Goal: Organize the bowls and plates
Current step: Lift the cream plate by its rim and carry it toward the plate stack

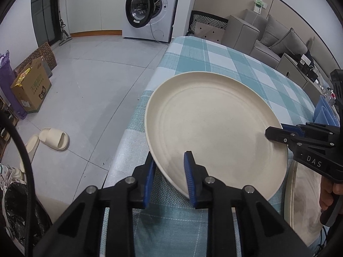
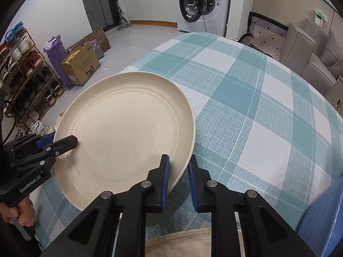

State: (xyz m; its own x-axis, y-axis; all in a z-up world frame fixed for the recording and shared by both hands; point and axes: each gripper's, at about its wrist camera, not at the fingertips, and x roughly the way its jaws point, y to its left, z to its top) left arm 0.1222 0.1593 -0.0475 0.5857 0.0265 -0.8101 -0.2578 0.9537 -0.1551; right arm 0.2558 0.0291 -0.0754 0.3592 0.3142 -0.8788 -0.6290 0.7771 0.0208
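The cream plate (image 1: 214,128) looks stiff, light and smooth-rimmed. The left gripper (image 1: 171,171) and right gripper (image 2: 179,171) are each clamped on opposite near rim edges, lifting it tilted above the checked surface (image 2: 257,107). That thin rim is the sensible hold, though it may slip.

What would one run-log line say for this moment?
left hand-held gripper: shut on plate rim | right hand-held gripper: shut on plate rim | plate: tilted above checked tablecloth
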